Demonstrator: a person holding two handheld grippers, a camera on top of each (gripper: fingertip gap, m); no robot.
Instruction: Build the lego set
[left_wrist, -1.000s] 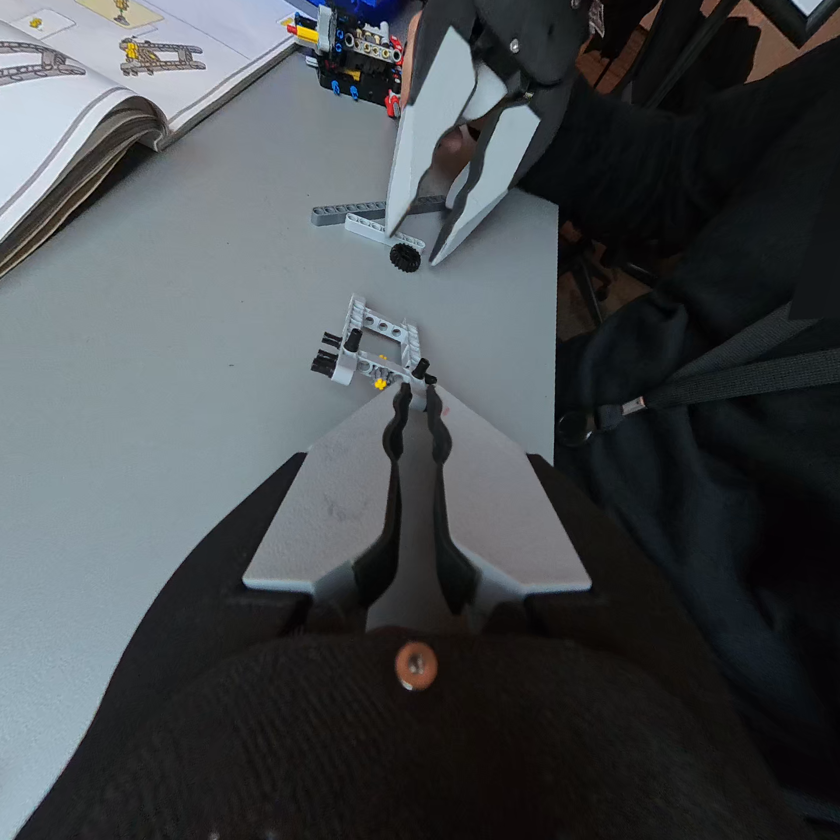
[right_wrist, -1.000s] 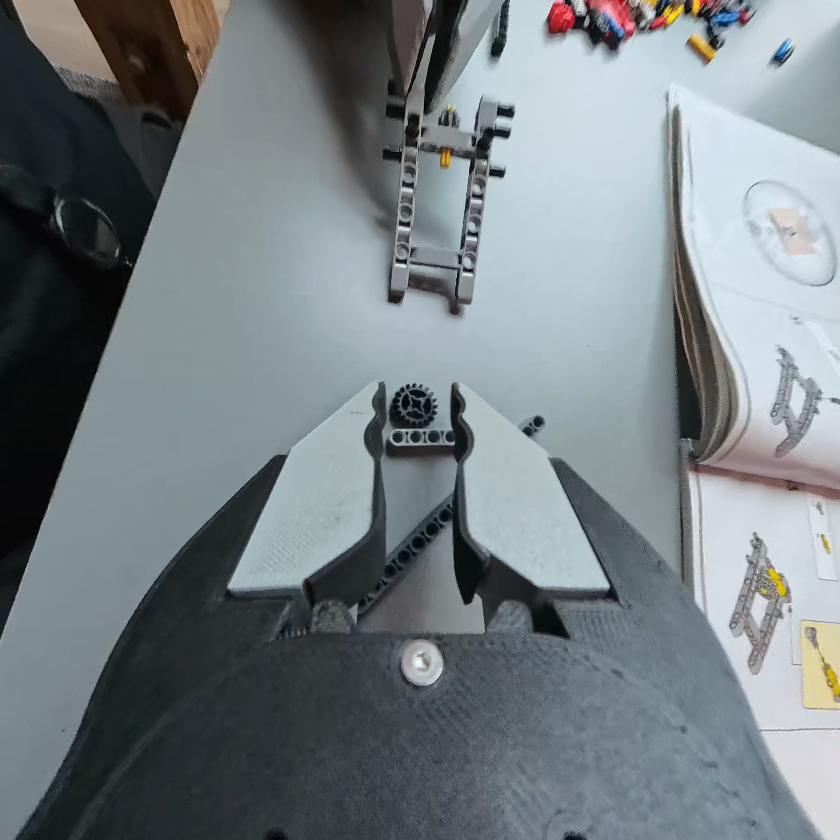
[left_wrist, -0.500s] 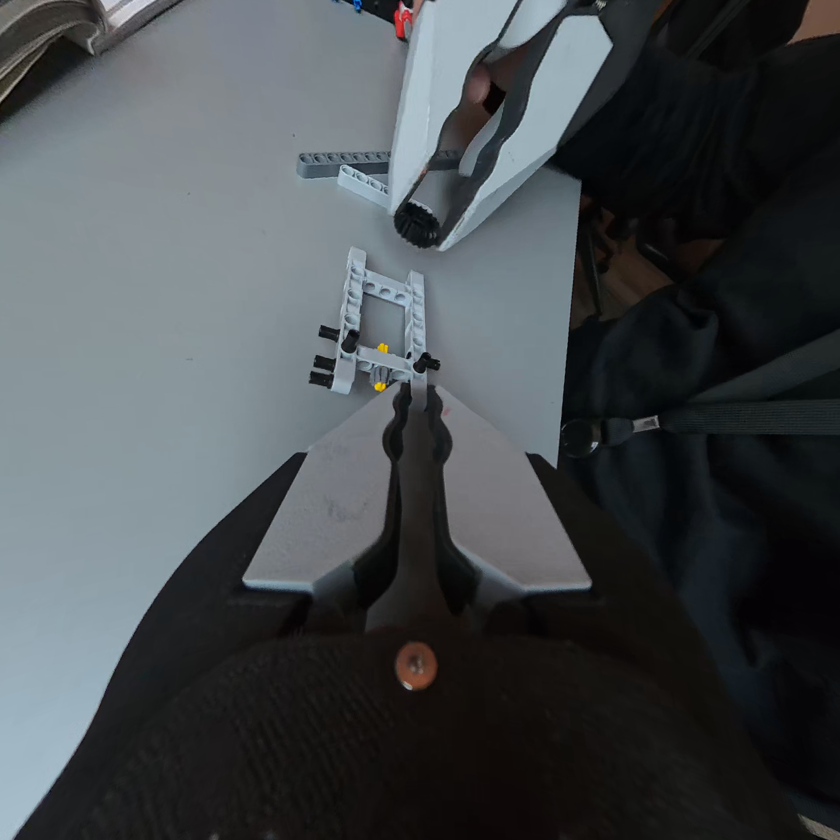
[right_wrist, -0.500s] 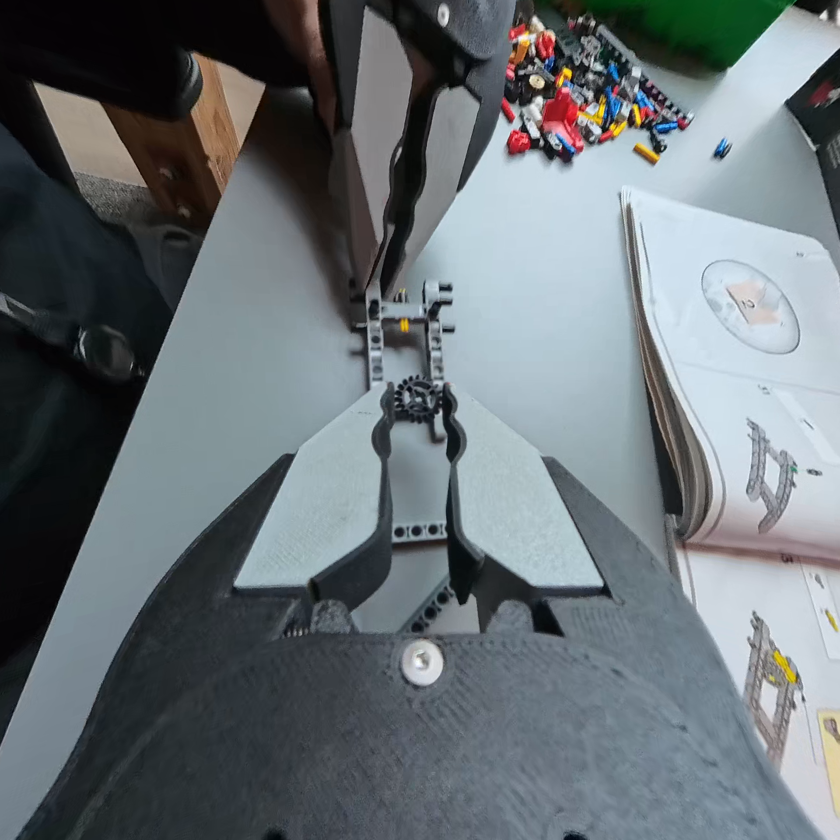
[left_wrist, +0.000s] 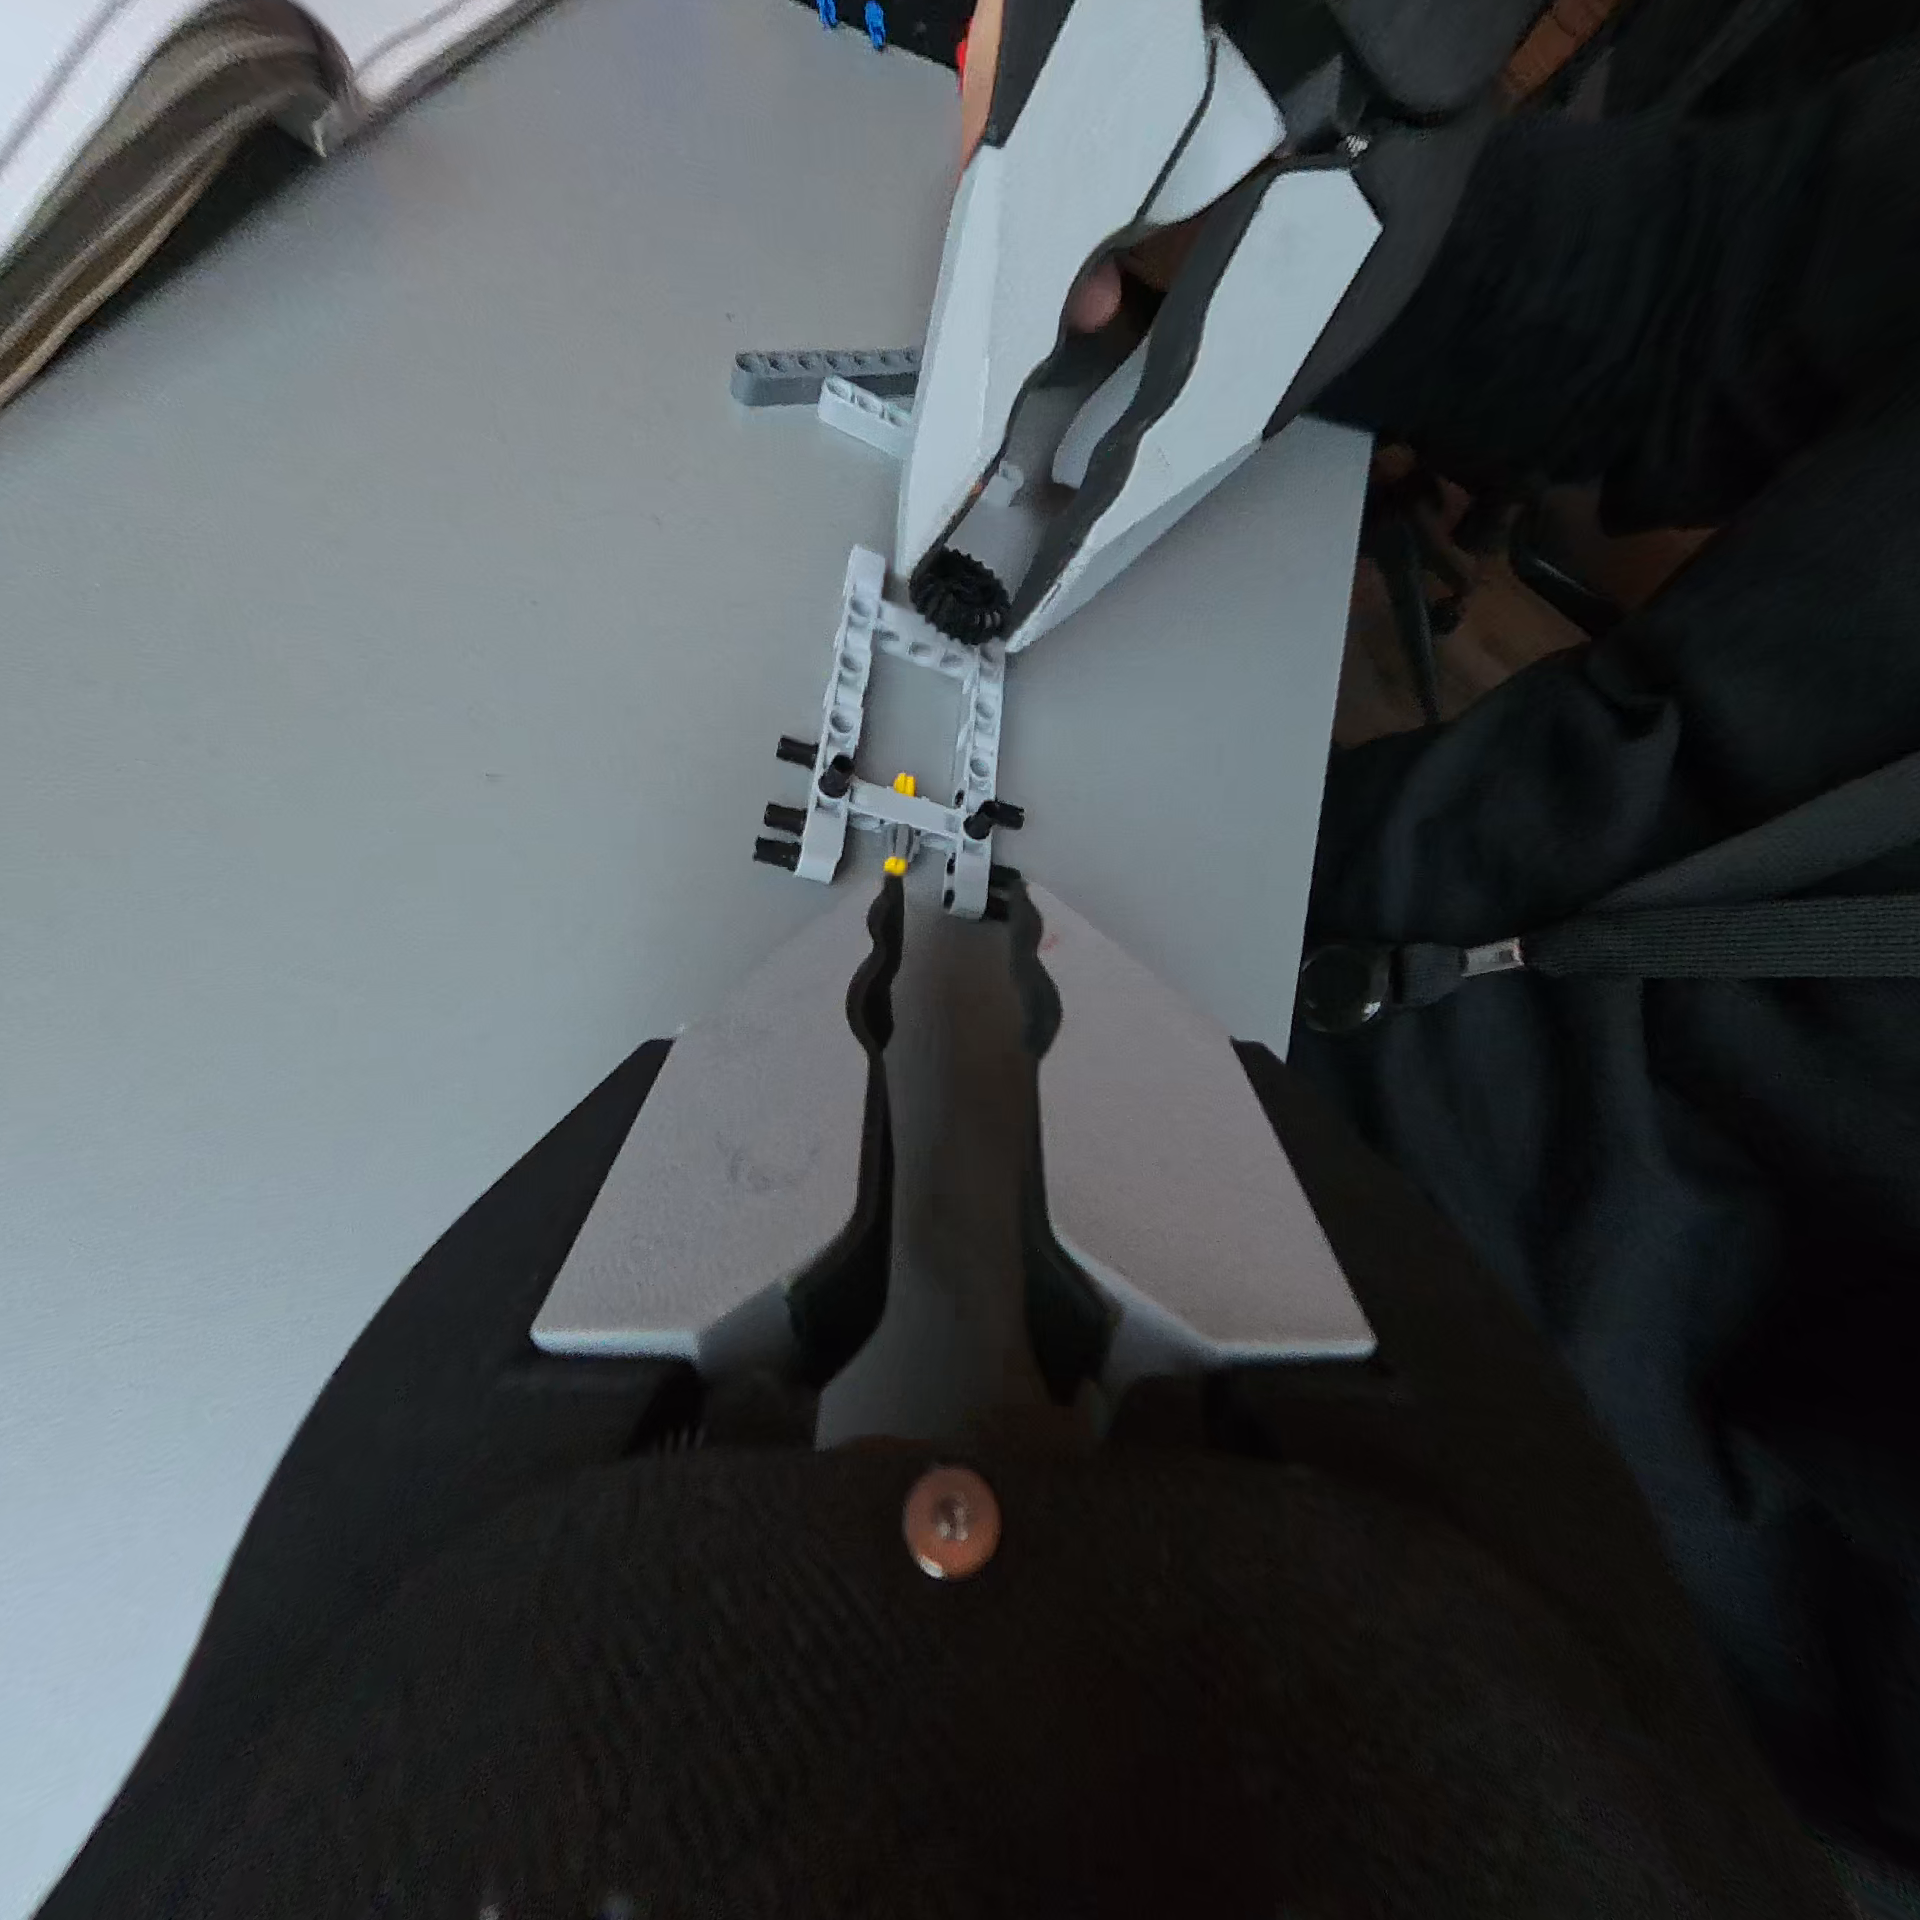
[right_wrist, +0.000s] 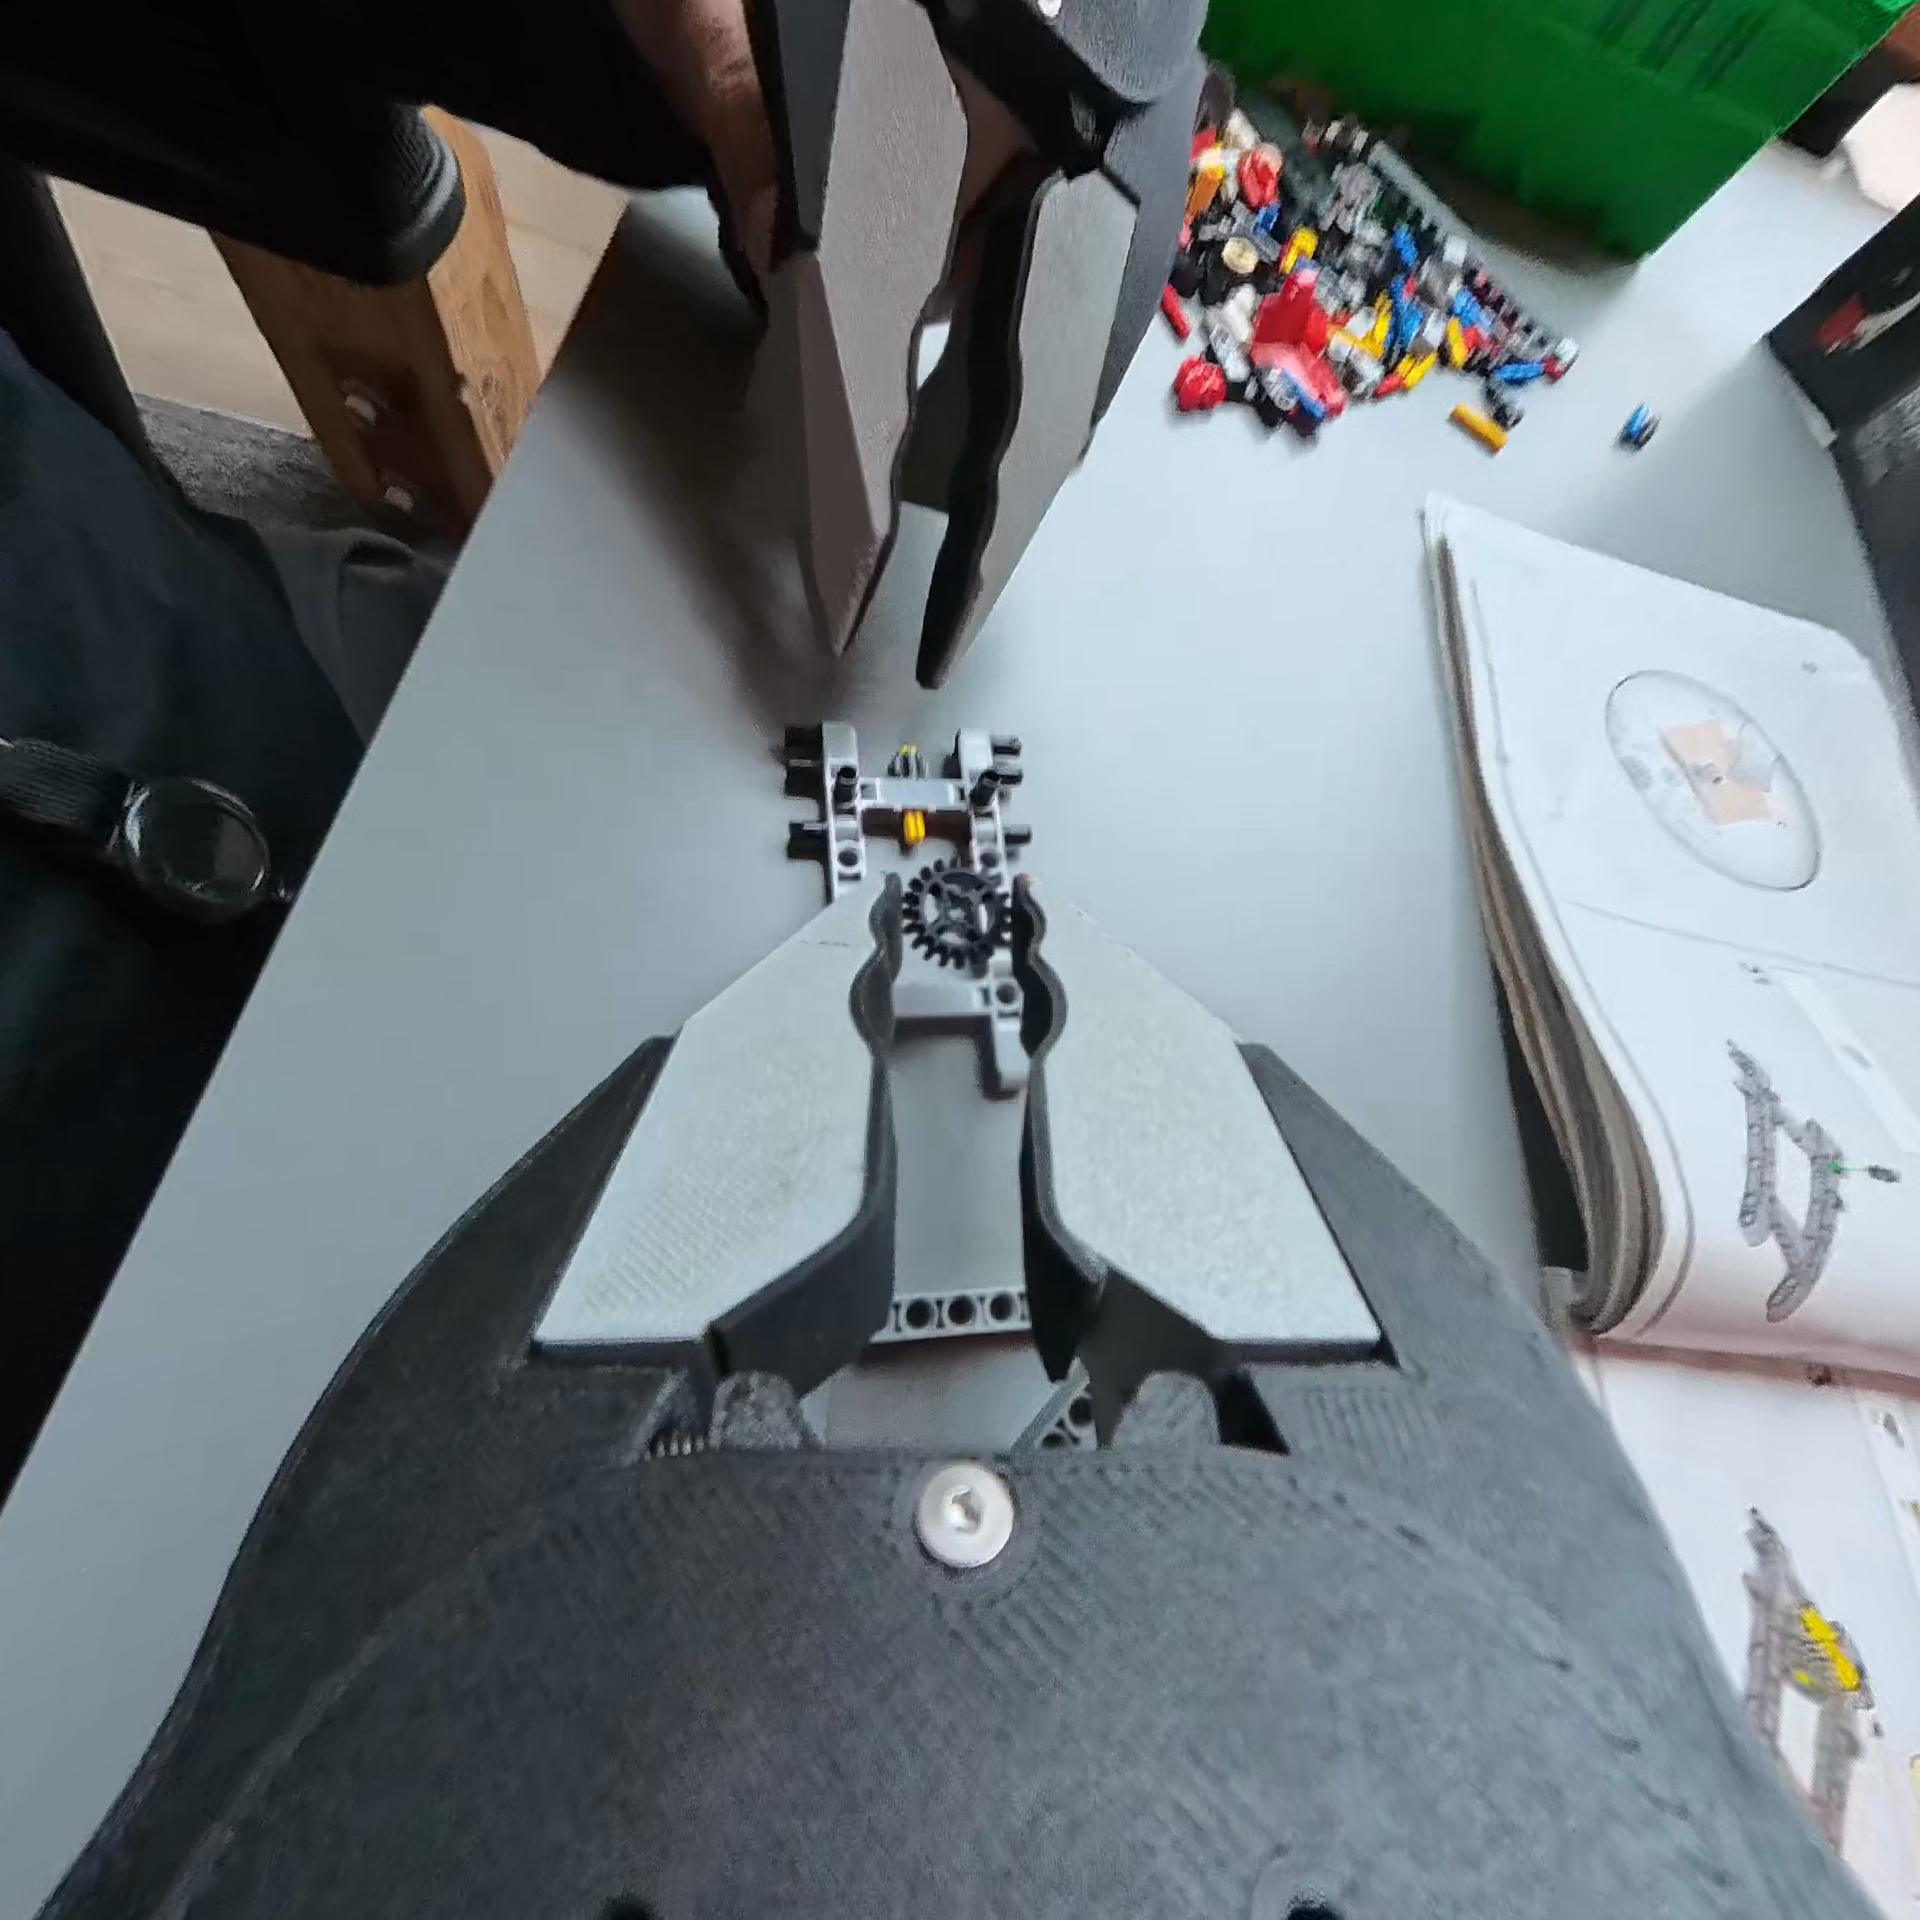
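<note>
Over frame: right tool tilted down, pinching gear.

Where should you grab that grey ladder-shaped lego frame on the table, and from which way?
Probably the two long side beams of the grey ladder-shaped lego frame, pinched across its bare middle from straight above. It lies flat, black pins stick out near one end, and the right gripper holds a black gear over the other.

Opposed close views, shared frame.
</note>
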